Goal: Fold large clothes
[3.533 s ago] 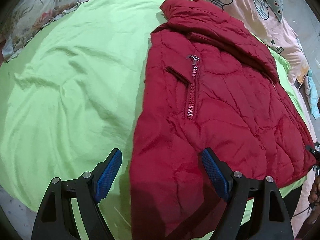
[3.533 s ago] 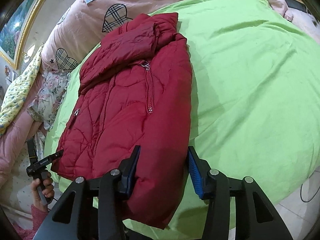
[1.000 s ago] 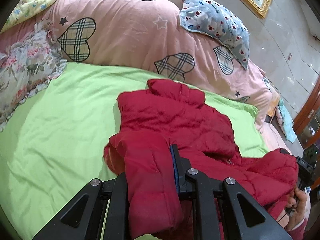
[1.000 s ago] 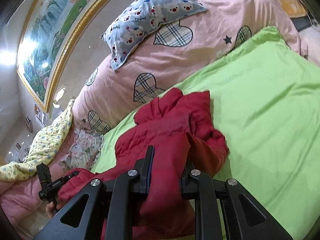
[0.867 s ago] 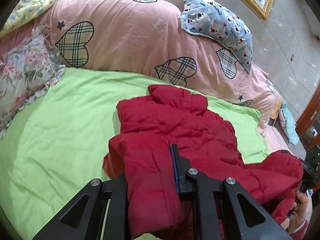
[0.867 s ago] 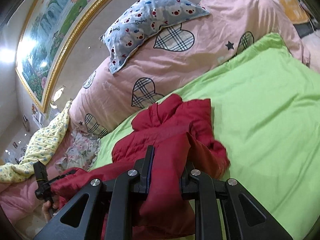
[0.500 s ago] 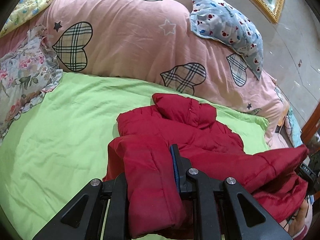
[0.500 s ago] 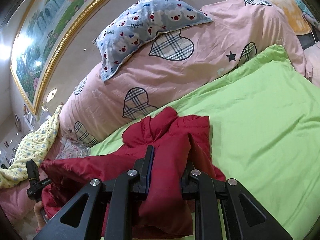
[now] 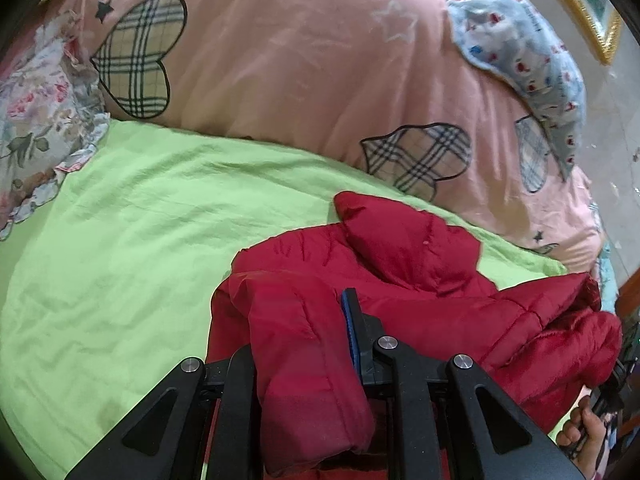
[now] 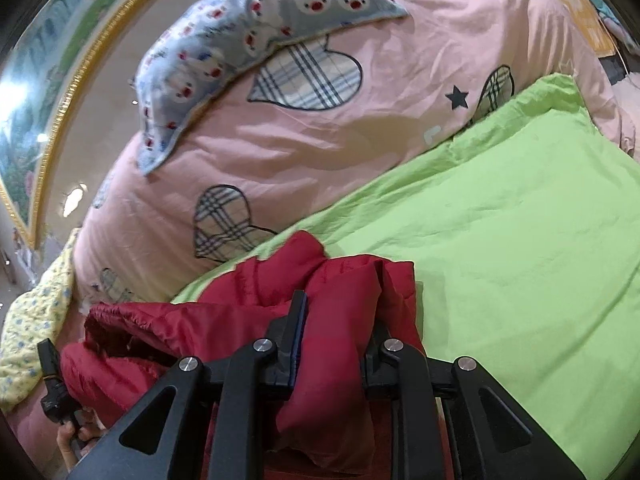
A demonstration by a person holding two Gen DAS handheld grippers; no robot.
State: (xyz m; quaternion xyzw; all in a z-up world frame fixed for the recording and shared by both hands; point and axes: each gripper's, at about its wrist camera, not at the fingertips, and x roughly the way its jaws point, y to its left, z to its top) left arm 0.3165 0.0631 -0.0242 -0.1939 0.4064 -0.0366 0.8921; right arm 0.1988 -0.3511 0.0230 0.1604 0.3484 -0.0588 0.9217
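A dark red puffer jacket [image 9: 408,264] lies on the lime green bed sheet [image 9: 132,248], its collar toward the pink quilt. My left gripper [image 9: 300,320] is shut on one bottom corner of the jacket, and the fabric bulges between the jaws. My right gripper [image 10: 336,320] is shut on the other bottom corner of the jacket [image 10: 248,320]. Both held corners are lifted and carried over the jacket's upper part, so the hem stretches between the two grippers. The jacket's front and zipper are hidden under the fold.
A pink quilt with plaid hearts [image 9: 288,64] lies piled behind the jacket, also in the right wrist view [image 10: 360,120]. A blue bear-print pillow [image 10: 256,12] lies on top. A floral cloth [image 9: 36,120] lies at the left. The green sheet [image 10: 520,240] extends right.
Both grippers closed on the jacket's bottom corners, lifted them and moved forward toward the collar. The hem now rides closer to the pink quilt than half a second ago.
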